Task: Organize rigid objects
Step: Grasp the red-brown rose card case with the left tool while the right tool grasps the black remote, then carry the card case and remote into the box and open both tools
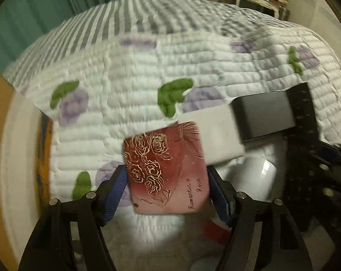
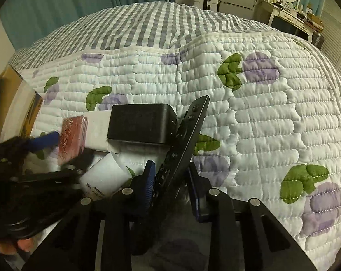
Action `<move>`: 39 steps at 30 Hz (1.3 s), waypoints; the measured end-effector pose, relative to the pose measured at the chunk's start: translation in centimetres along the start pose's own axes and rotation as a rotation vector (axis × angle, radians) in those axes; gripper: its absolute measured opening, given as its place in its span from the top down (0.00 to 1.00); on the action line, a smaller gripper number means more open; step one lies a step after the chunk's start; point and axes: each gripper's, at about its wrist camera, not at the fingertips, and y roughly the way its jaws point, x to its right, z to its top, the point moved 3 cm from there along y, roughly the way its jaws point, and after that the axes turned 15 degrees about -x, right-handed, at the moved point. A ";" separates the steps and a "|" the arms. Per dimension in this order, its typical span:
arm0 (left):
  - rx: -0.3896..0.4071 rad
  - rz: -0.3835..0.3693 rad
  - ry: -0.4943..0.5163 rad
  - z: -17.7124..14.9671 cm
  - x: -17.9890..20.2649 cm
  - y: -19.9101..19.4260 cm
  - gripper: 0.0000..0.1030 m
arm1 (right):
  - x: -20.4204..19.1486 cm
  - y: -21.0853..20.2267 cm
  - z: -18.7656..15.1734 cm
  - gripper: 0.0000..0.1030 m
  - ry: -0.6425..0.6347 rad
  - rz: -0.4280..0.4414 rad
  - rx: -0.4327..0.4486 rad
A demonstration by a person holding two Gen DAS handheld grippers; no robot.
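From the left wrist camera, the left gripper (image 1: pixel 167 189) has its blue-padded fingers (image 1: pixel 116 192) clamped on the two side edges of a red card box (image 1: pixel 166 169) printed with pale rose outlines, holding it lifted above the quilted floral bedspread (image 1: pixel 129 85). Just behind the box lies a flat white box (image 1: pixel 215 135), and touching that box's far right end is a black box (image 1: pixel 263 115). A white cylindrical bottle (image 1: pixel 258 176) lies to the right of the red box, below the black one. The picture is motion-blurred.

From the right wrist camera, the right gripper (image 2: pixel 172 189) has its fingers (image 2: pixel 150 187) clamped on the lower end of a black remote control (image 2: pixel 186 140), which is tilted up and leans toward the black box (image 2: pixel 141 124); whether the two touch I cannot tell. The white bottle (image 2: pixel 102 176) lies on its side to the left of the remote, near the black box. Further left the red card box (image 2: pixel 72 137) shows in the left gripper (image 2: pixel 44 142), in front of the white box (image 2: pixel 97 131)
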 end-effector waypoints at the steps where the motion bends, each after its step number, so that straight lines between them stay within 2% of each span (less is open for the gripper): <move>1: 0.002 -0.020 -0.014 0.1 -0.2 0.3 0.28 | 0.1 0.1 0.1 0.73 0.000 0.001 0.001; 8: 0.023 -0.044 0.006 0.6 -0.2 0.9 0.30 | 0.2 0.0 0.1 0.73 -0.002 0.000 0.005; 15: 0.027 -0.064 0.036 -1.0 -0.7 -0.4 0.34 | -0.3 -0.1 -0.5 0.73 -0.018 -0.017 0.027; 22: 0.023 -0.089 0.048 -2.9 -1.4 -2.2 0.34 | -1.3 -2.6 -1.6 0.76 -0.058 -0.040 0.085; 32: 0.077 -0.118 0.041 -5.5 -3.6 -7.3 0.34 | -3.5 -6.0 -3.3 0.81 -0.090 -0.058 0.126; 39: 0.166 -0.139 0.047 -6.9 -4.0 -12.5 0.34 | -4.8 -9.7 -3.8 0.82 -0.098 -0.085 0.168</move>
